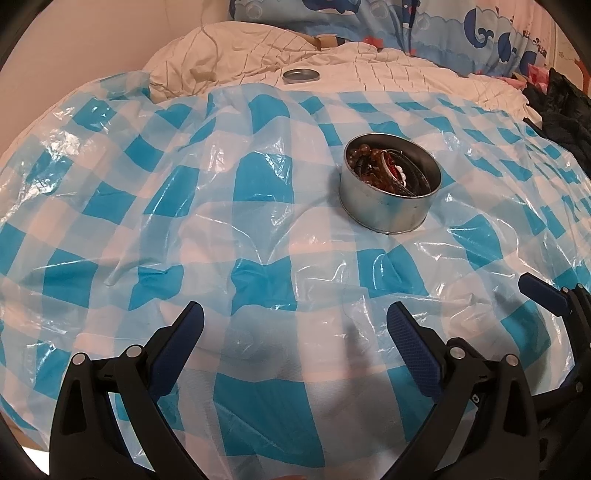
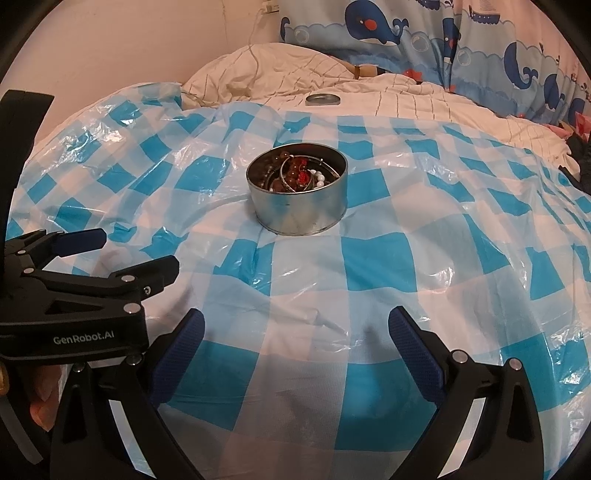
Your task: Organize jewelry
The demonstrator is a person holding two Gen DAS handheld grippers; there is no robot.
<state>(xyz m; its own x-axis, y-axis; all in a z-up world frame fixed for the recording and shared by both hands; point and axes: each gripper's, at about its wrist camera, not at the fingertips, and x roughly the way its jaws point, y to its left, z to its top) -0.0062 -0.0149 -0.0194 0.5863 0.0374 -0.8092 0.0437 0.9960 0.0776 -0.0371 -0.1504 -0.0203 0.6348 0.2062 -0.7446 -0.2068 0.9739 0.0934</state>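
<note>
A round metal tin (image 1: pixel 388 206) (image 2: pixel 299 212) stands open on a blue-and-white checked plastic sheet (image 1: pixel 221 206) (image 2: pixel 406 240). Inside lie bead bracelets (image 1: pixel 373 166) (image 2: pixel 295 171), brown, red and white, with a thin metal ring. Its lid (image 1: pixel 301 75) (image 2: pixel 323 99) rests farther back on the pale quilt. My left gripper (image 1: pixel 295 317) is open and empty, well short of the tin; it also shows at the left of the right wrist view as the left gripper (image 2: pixel 136 251). My right gripper (image 2: pixel 295 325) is open and empty, in front of the tin. One of its fingers (image 1: pixel 543 293) shows at the left wrist view's right edge.
The sheet covers a soft, rumpled bed. A cream quilt (image 1: pixel 369 74) (image 2: pixel 406 96) and a whale-print pillow (image 1: pixel 461 33) (image 2: pixel 424 40) lie behind. Dark clothing (image 1: pixel 565 107) sits at the far right. A thin cable (image 2: pixel 255 48) hangs down the wall at the back left.
</note>
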